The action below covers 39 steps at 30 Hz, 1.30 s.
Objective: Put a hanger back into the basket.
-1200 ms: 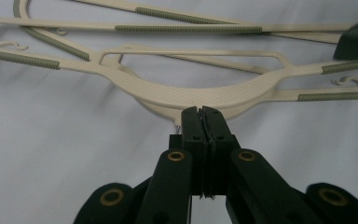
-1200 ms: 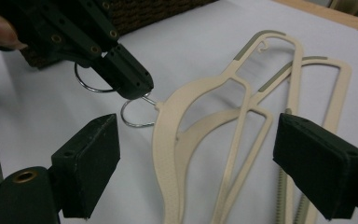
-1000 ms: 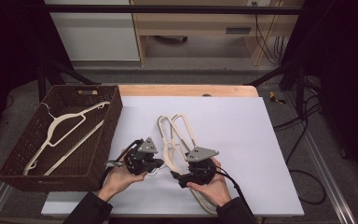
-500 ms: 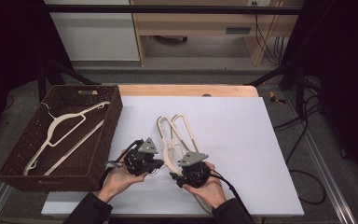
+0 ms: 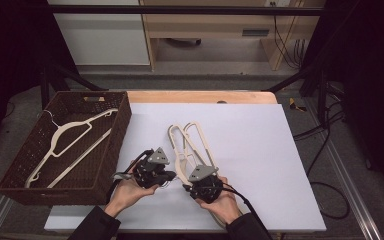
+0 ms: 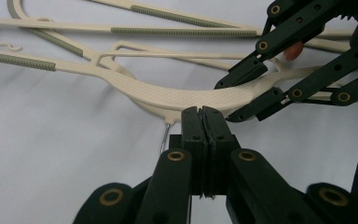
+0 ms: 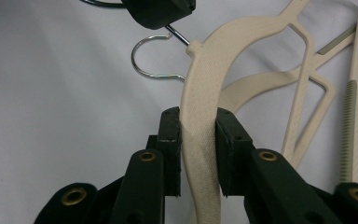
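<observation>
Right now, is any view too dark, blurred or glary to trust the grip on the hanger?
High view: white table evenly lit, surroundings dark, grippers small. Left gripper view: hanger sharp, near jaws softer, no glare. Right gripper view: right gripper on the hanger arm is clear; metal hook slightly soft, casting a faint shadow.

Grey floor (image 5: 220, 75), white cabinet (image 5: 100, 35), wooden shelf (image 5: 215, 20) behind.

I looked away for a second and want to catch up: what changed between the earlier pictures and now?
The right gripper drew slightly toward the person, and its jaws have just been closing; they now clamp the shoulder of the cream hanger on the white table. The left gripper stayed put, shut at the hanger's metal hook. The basket and its hanger are unchanged.
</observation>
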### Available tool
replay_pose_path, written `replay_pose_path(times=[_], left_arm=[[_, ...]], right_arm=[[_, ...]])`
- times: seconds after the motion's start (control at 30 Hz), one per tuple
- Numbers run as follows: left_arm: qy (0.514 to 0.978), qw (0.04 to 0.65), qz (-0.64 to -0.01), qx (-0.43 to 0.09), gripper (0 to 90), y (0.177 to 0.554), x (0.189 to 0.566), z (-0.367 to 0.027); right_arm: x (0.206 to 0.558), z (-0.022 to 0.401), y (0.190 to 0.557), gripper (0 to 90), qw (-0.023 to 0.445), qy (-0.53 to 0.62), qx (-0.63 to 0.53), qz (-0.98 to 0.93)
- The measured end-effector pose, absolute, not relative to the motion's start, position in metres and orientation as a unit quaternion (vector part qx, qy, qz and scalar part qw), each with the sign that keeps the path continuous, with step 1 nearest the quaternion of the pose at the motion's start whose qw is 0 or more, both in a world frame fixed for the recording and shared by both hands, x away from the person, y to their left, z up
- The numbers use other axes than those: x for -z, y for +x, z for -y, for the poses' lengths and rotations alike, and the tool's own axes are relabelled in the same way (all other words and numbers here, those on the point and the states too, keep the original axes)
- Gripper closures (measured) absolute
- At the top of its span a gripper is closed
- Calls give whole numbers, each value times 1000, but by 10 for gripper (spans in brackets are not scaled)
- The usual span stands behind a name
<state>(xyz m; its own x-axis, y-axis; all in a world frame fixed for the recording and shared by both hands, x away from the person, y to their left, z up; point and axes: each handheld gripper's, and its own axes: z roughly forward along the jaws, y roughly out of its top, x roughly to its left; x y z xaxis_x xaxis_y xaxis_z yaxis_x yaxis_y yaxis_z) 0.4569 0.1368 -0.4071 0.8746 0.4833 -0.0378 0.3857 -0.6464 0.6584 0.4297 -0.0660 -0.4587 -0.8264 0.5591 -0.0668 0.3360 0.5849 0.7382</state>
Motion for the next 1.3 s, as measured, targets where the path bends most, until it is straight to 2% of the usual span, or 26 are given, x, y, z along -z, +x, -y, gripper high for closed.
replay_pose_path(times=[0.1,0.33,0.5,0.63,0.8,1.17,1.3], left_arm=[[897,363,-245,-62,868,457,403,-140],[856,433,-262,-103,492,452,383,-156],[824,489,-257,-127,316,448,364,-175],[809,505,-260,-155,202,445,356,-185],[800,504,-277,-170,143,447,357,-192],[811,488,-277,-168,123,449,366,-186],[811,489,-275,-167,121,448,367,-185]], right_arm=[[457,67,429,746,148,257,-382,-875],[453,71,428,753,154,257,-390,-871],[445,79,429,760,159,265,-401,-862],[439,85,429,767,166,270,-403,-858],[432,92,429,782,185,279,-410,-848],[412,126,433,866,255,314,-416,-815],[406,140,436,867,233,322,-442,-804]])
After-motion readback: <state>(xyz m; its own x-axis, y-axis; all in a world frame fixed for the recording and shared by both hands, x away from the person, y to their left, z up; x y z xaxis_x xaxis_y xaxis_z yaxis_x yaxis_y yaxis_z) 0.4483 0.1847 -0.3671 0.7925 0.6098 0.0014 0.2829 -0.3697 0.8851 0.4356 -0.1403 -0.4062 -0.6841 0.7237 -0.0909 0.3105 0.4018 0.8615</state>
